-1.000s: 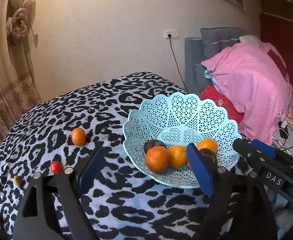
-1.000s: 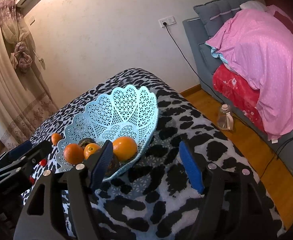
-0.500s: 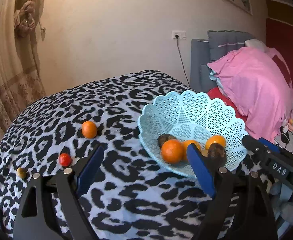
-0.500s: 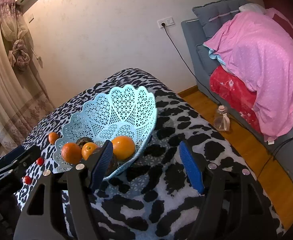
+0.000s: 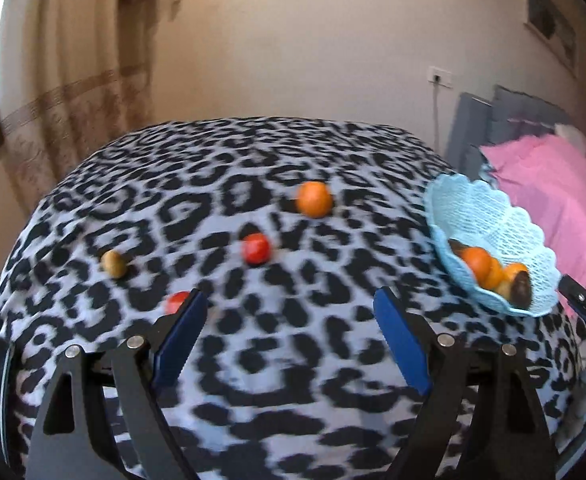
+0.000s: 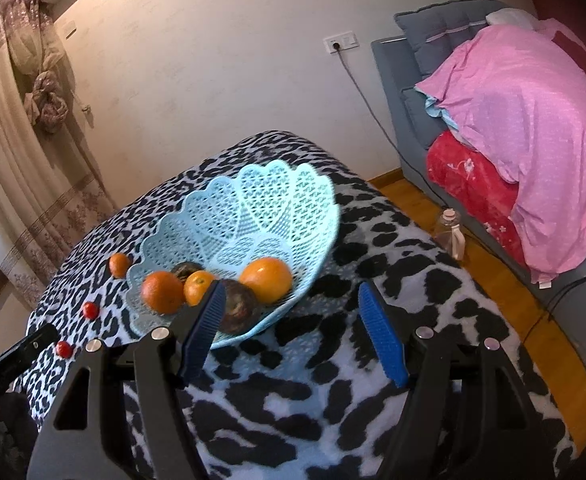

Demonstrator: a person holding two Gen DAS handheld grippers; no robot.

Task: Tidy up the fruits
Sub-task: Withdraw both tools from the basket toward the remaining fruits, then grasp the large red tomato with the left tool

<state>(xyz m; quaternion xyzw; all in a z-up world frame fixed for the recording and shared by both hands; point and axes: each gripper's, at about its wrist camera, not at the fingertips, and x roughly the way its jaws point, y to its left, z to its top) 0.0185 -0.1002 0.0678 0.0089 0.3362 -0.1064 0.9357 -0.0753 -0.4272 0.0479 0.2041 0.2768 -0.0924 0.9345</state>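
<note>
surface: leopard-print cloth (image 5: pixel 293 360) over a rounded table, soft and wrinkle-prone
loose fruit: small orange (image 5: pixel 314 199), two red cherry tomatoes (image 5: pixel 256 248) (image 5: pixel 176 301), one tan round fruit (image 5: pixel 113 263), all ahead of the left gripper (image 5: pixel 289 340)
nearer arm: left; nearest tomato just beside its left pad, no long axis, round and smooth
left jaws: apart, empty
right gripper (image 6: pixel 293 332): jaws apart, empty, at the basket's near rim
basket (image 6: pixel 261 208): pale blue plastic lattice, scalloped; holds oranges and dark fruit; lies right of the left gripper
</note>
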